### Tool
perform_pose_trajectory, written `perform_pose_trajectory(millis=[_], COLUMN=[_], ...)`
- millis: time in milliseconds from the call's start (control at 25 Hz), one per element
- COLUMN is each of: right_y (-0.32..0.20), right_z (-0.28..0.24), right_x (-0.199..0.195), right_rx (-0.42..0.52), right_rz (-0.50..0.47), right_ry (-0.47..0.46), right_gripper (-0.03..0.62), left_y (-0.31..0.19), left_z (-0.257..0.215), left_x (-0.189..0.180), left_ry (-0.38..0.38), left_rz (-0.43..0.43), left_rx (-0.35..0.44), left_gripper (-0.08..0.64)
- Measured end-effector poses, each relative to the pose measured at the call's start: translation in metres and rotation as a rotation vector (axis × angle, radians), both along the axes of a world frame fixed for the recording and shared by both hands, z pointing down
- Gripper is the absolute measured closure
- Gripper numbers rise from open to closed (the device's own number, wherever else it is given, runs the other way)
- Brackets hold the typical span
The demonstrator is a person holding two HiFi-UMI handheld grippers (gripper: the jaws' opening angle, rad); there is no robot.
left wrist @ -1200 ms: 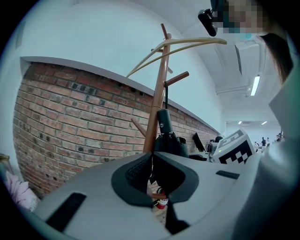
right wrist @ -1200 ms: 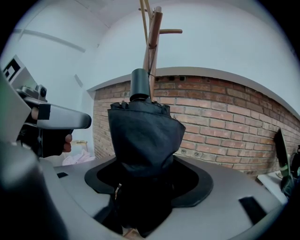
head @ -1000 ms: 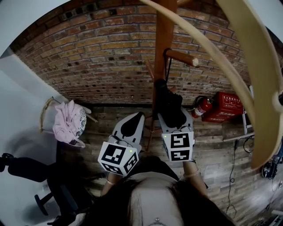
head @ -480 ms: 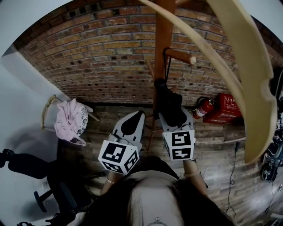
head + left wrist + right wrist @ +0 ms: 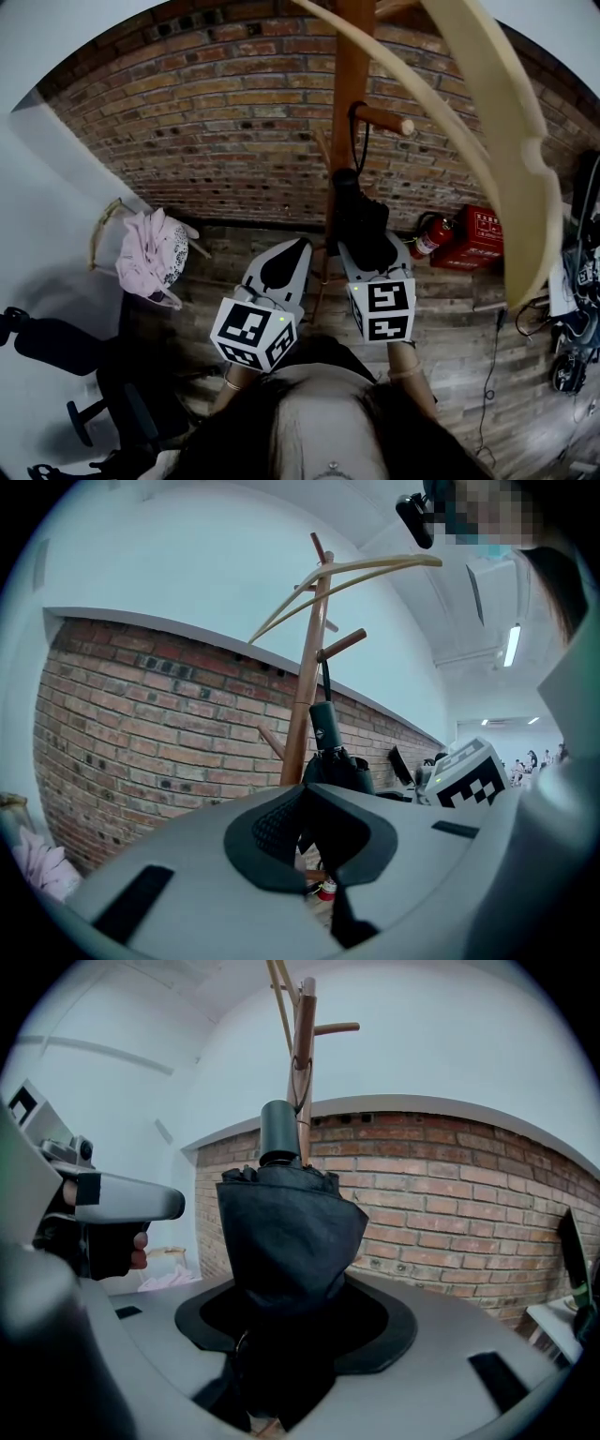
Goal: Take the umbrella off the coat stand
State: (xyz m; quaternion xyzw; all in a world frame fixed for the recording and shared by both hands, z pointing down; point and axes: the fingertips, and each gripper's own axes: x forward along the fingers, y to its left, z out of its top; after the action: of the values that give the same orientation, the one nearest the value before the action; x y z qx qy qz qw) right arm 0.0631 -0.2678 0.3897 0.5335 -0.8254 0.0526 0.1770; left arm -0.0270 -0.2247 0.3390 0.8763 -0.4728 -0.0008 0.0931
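A folded black umbrella [image 5: 359, 220] hangs by a thin black strap [image 5: 355, 141] from a wooden peg [image 5: 380, 119] on the coat stand's post [image 5: 349, 84]. My right gripper [image 5: 370, 246] is shut on the umbrella's lower body. In the right gripper view the dark fabric [image 5: 286, 1232] fills the space between the right gripper's [image 5: 284, 1321] jaws. To its left, my left gripper [image 5: 296, 246] is shut with nothing in it and stays apart from the umbrella. The left gripper view shows the left gripper [image 5: 314, 822] pointing level, with the umbrella [image 5: 330, 752] and the post [image 5: 305, 696] ahead of it.
Long curved pale wooden arms [image 5: 497, 122] of the stand sweep overhead at the right. A brick wall [image 5: 206, 122] stands behind. A pink garment [image 5: 148, 258] lies on a rack at the left, with a black office chair [image 5: 56, 356] below it. A fire extinguisher [image 5: 429, 234] and a red box [image 5: 478, 239] sit at the right.
The head camera has swung slightly, so the curved arm sits further left in the picture. Both grippers and the umbrella keep their places.
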Motion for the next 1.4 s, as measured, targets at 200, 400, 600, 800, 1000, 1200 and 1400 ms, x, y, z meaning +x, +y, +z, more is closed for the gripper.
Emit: perform_pose_trajectory(millis=[200,400,600,800,1000,1200,1400], right_y=[-0.001,0.008,-0.005,0.005,-0.006,-0.002,0.016], right_z=[0.001,-0.013,-0.011,-0.022,-0.017,-0.024,-0.039], right_x=[-0.004,0.000,0.008,0.009,0.009,0.014,0.014], right_rx=[-0.007,0.015,0.033,0.042,0.054,0.067,0.077], right_rz=[-0.008,-0.002,0.013,0.017,0.033,0.045,0.046], right_ry=[-0.029,-0.033,-0.033,-0.039,-0.048,-0.043,-0.049], right_gripper=[0.314,0.314,0.314,0.314,0.314,0.314,0.314], left_y=[-0.001,0.010,-0.006,0.006,-0.007,-0.005,0.011], left_z=[0.001,-0.007,0.002,-0.006,0.003,0.003,-0.008], left_x=[-0.002,-0.003,0.000,-0.001,-0.001,0.003,0.002], left_ry=[0.001,0.007,0.017,0.017,0.015,0.023,0.028], left_rz=[-0.006,-0.012,-0.008,-0.009,0.007,0.023,0.028], left_rx=[-0.002,0.008,0.011,0.009,0.011,0.009,0.008], left_gripper=[0.552,0.552,0.552,0.552,0.552,0.552,0.552])
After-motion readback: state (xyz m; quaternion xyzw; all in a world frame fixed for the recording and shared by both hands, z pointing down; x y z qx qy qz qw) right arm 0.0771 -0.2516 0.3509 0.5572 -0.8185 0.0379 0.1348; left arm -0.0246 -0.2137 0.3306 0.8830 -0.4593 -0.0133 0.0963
